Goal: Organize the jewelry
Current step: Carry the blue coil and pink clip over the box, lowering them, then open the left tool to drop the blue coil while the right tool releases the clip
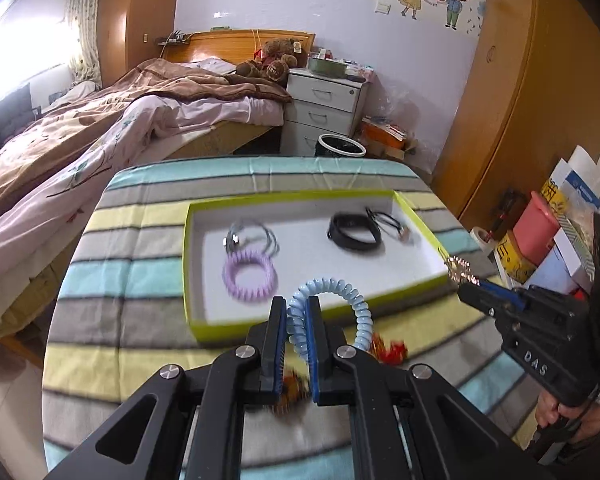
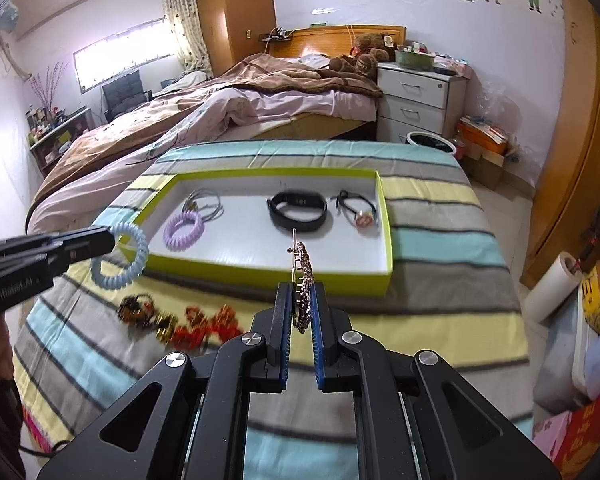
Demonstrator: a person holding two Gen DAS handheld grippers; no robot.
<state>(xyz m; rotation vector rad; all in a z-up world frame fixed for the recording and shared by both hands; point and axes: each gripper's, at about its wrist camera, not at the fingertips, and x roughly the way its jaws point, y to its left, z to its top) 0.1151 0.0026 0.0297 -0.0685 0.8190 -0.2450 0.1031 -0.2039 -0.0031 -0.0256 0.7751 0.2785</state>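
While both hover, left tool [image 1: 297,304] clenching blue coil tie [image 1: 332,304], right tool [image 2: 301,292] gripping beaded clip [image 2: 303,276] (perhaps a brooch), blurred

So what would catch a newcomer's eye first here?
Both grippers hold jewelry above the striped blanket: the left gripper is shut on a blue coil hair tie, and the right gripper is shut on a beaded hair clip. Ahead lies the green-rimmed tray with a purple coil tie and a black band.
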